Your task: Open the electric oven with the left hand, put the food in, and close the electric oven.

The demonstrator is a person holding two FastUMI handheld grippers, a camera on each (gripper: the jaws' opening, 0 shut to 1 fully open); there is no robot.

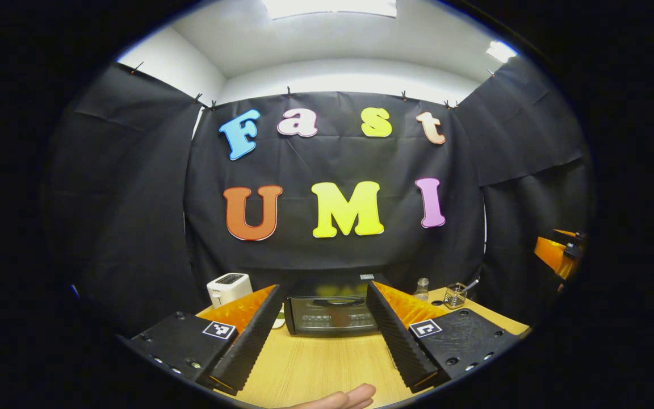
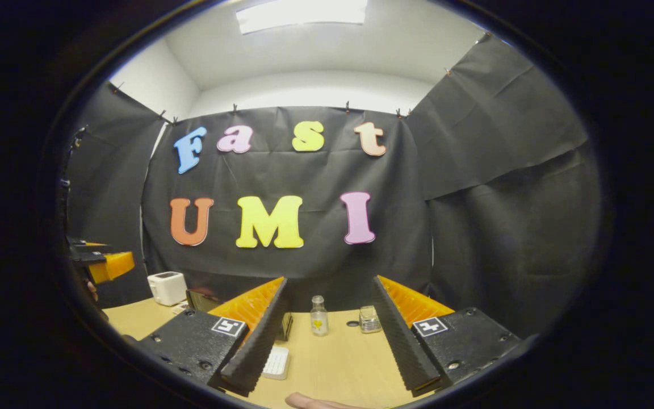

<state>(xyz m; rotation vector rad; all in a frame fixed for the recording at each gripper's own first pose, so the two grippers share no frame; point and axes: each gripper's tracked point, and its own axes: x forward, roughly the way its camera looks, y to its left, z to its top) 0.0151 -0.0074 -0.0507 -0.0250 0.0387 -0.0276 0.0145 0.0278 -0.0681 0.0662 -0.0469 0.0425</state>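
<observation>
Wood table (image 1: 327, 363), 1 closed oven (image 1: 331, 314), 1 toaster (image 1: 229, 288), 2 jars (image 2: 319, 316).

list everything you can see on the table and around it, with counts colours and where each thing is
electric oven: 1, black, back of the table, straight ahead of the left claw, door shut
toaster: 1, white, back left of the table, left of the oven
small bottle: 1, clear glass with a pale cap, right of the oven
glass cup: 1, clear, holds a utensil, right of the bottle
flat white item: 1, on the table near the right claw's left finger; cannot tell what it is
table: 1, light wood
left claw: 1, open, holding nothing, aimed at the oven
right claw: 1, open, holding nothing, aimed at the bottle
fingertip: 1 at the bottom edge of the left gripper view
</observation>
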